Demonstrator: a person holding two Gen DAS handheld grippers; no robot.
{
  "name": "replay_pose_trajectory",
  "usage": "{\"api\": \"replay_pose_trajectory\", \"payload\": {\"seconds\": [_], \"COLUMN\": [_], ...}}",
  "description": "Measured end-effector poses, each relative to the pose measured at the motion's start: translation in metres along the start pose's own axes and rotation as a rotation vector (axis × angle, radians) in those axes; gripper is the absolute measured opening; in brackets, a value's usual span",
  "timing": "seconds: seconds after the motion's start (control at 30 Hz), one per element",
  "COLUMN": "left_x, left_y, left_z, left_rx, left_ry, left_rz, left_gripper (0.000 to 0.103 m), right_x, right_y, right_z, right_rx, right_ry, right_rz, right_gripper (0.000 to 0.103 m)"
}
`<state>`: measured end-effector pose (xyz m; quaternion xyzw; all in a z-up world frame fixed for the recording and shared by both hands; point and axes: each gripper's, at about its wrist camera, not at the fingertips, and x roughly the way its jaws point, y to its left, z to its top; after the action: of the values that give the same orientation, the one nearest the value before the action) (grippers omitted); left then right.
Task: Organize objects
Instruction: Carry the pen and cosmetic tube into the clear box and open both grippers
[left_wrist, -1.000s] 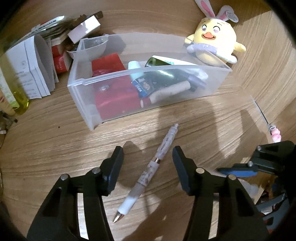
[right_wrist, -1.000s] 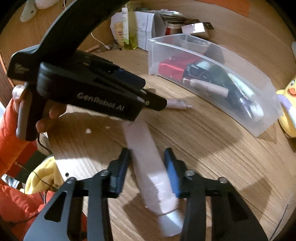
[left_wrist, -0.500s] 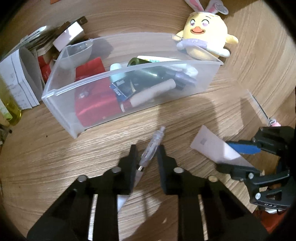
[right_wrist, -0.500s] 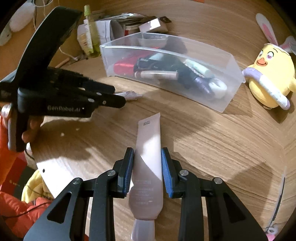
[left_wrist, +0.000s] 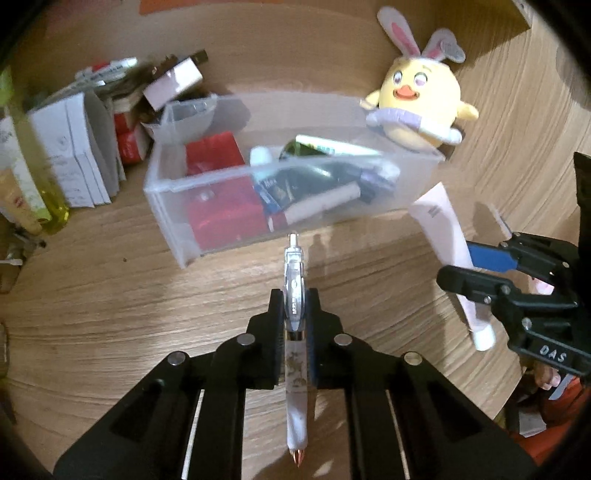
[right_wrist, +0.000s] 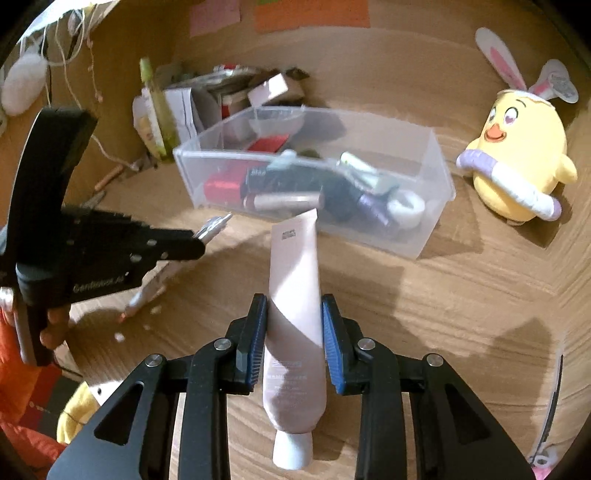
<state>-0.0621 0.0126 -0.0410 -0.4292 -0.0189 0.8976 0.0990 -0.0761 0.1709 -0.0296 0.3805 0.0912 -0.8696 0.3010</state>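
My left gripper (left_wrist: 294, 308) is shut on a white click pen (left_wrist: 295, 365), lifted above the wooden desk, its clip end pointing at a clear plastic bin (left_wrist: 417, 177). My right gripper (right_wrist: 294, 317) is shut on a pale pink tube (right_wrist: 295, 295), cap toward the camera, held above the desk in front of the bin (right_wrist: 436, 206). The bin holds a red box, dark tubes and other small items. The left gripper and pen (right_wrist: 212, 229) show at left in the right wrist view; the right gripper with the tube (left_wrist: 439, 225) shows at right in the left wrist view.
A yellow chick plush with rabbit ears (left_wrist: 421, 110) sits right of the bin, also in the right wrist view (right_wrist: 517, 162). Boxes, papers and a yellow-green bottle (left_wrist: 40, 177) crowd the desk's back left. A thin object with a pink end (right_wrist: 550, 424) lies at the right edge.
My left gripper closed on the pen and lifted it off the desk. My right gripper raised the pink tube and moved toward the bin.
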Motion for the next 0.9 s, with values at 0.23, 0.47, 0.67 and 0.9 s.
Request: {"api": "replay_pose_trajectory", "payload": {"seconds": [0.23, 0.47, 0.67, 0.9], "left_x": [-0.026, -0.046, -0.06, -0.077], "left_y": [0.0, 0.0, 0.001, 0.007], "left_z": [0.011, 0.022, 0.037, 0.055], "left_rx": [-0.015, -0.023, -0.044, -0.067], "left_ry": [-0.086, -0.158, -0.221, -0.295], "left_rz": [-0.002, -0.008, -0.017, -0.013], "left_gripper": [0.01, 0.01, 0.01, 0.01], "right_x": [-0.011, -0.019, -0.031, -0.037], "right_y": [-0.004, -0.004, -0.006, -0.018], "right_z": [0.016, 0.028, 0.044, 0.064], "right_rx": [0.016, 0.013, 0.009, 0.026], "right_ry": [-0.063, -0.109, -0.168, -0.215], "right_rz": [-0.001, -0.002, -0.017, -0.04], "right_gripper": [0.008, 0.008, 0.008, 0.008]}}
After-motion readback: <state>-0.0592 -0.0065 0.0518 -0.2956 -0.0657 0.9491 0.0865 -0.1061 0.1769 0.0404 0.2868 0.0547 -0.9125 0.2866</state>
